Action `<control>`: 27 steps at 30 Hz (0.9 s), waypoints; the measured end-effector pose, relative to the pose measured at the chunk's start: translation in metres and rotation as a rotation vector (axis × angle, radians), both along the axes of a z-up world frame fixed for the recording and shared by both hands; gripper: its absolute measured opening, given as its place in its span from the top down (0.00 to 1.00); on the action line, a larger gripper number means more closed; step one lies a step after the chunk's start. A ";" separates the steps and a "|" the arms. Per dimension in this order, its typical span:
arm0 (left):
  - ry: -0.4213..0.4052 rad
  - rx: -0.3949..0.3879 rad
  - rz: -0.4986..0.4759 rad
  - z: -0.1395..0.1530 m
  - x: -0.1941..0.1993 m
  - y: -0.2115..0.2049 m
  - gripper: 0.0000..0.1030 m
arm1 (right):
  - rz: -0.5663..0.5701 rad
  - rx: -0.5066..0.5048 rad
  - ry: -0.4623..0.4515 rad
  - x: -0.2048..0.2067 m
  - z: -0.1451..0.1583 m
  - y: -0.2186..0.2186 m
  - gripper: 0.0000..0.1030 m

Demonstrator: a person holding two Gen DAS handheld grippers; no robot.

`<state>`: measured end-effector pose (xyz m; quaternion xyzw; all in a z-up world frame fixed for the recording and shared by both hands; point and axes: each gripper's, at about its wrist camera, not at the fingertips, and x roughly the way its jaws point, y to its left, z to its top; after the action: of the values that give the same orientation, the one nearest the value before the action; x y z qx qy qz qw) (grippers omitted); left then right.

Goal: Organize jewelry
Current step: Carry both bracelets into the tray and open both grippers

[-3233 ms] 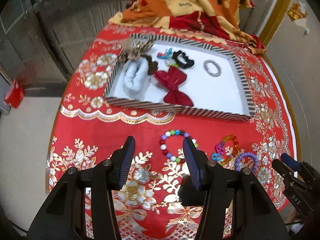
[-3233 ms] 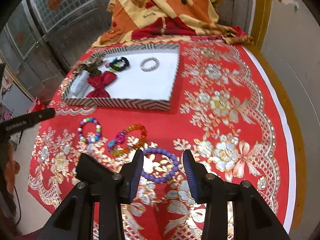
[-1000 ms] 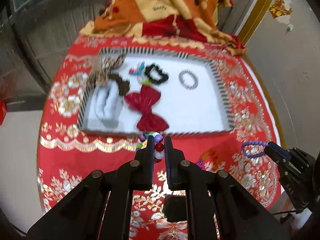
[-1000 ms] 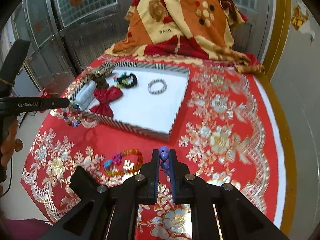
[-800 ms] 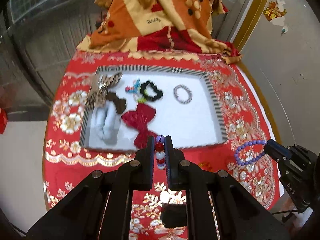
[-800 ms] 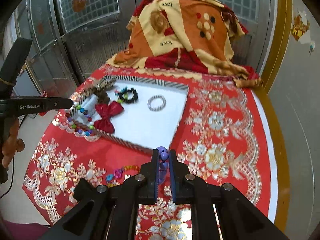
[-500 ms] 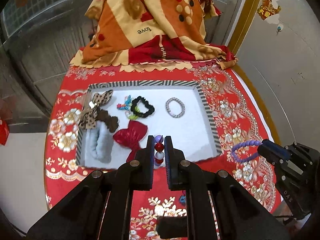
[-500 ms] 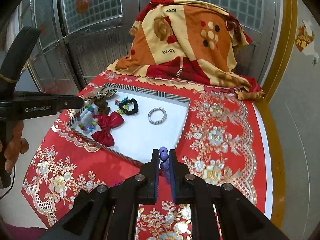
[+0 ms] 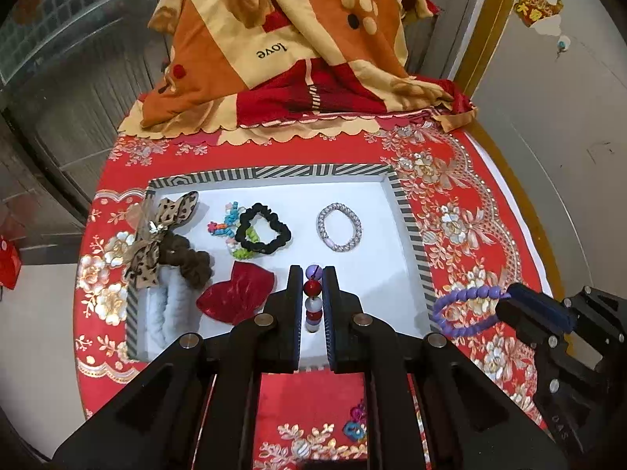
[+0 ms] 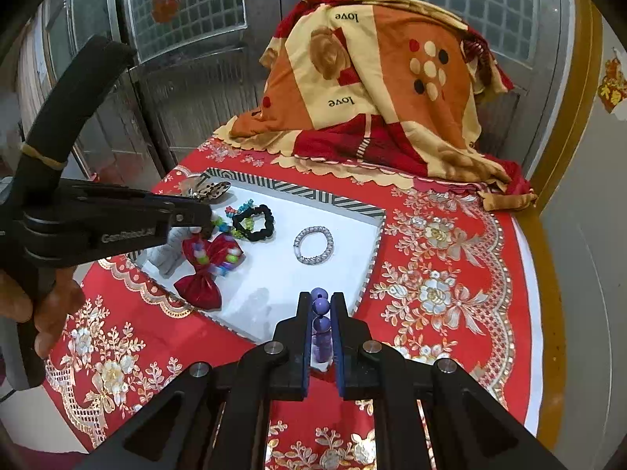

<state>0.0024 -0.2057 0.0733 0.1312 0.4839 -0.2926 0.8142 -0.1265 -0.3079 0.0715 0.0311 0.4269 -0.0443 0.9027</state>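
Left gripper (image 9: pixel 312 293) clamped on multicolour bead bracelet (image 9: pixel 313 300), jaws nearly together, beads stacked in the gap (purple on top, then red, white, red). Hanging over near edge of tray (image 9: pixel 415 235). From right wrist view, same bracelet (image 10: pixel 219 256) dangles in a loop above red bow (image 10: pixel 207 270).

Right gripper (image 10: pixel 320 305) pinched on purple bead bracelet (image 10: pixel 319 305), jaws nearly closed, beads showing between and just past the tips. From left wrist view, loop (image 9: pixel 466 309) hangs off the tips (image 9: pixel 509 299), just outside tray's right wall, over the red cloth (image 9: pixel 470 227). Person's hand (image 10: pixel 43 309) wraps the left gripper's handle.

On cloth near bottom edge: small pink and blue piece (image 9: pixel 354 423), mostly hidden behind gripper (type unclear).

In tray, white floor, striped rim:
- red bow (image 9: pixel 235 291) near front, left of centre
- white fuzzy item (image 9: pixel 164 313) at front left corner
- brown scrunchie (image 9: pixel 188 258) just beyond, touching leopard-print bow (image 9: pixel 156 231) draped on left rim
- black scrunchie (image 9: pixel 264 233) mid-tray, overlapping small colourful bead piece (image 9: pixel 225 227)
- silver bracelet (image 9: pixel 339 227) right of centre, lying flat, apart from the rest

Beyond tray: orange, red and cream blanket (image 9: pixel 290 47) heaped at far end of bench, "love" printed on it. Metal doors with grid panes (image 10: pixel 188 4) behind.
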 end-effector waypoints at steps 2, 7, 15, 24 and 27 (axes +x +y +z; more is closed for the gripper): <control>0.009 0.005 0.004 -0.005 0.004 -0.005 0.92 | 0.007 0.005 0.007 0.004 -0.004 -0.001 0.92; 0.031 0.018 0.004 -0.016 0.012 -0.018 0.92 | 0.016 0.030 0.022 0.016 -0.013 -0.008 0.92; 0.117 -0.006 0.006 -0.036 0.030 -0.034 0.92 | 0.044 0.091 0.049 0.035 -0.028 -0.011 0.92; 0.167 0.080 0.096 -0.083 0.057 -0.022 0.92 | 0.048 0.149 0.164 0.082 -0.082 -0.027 0.92; 0.173 0.093 0.115 -0.091 0.060 -0.015 0.92 | 0.035 0.135 0.190 0.095 -0.097 -0.034 0.92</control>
<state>0.0626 -0.2210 -0.0176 0.1151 0.5723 -0.2328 0.7778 -0.0314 -0.3420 -0.0251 0.0804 0.5130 -0.0025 0.8546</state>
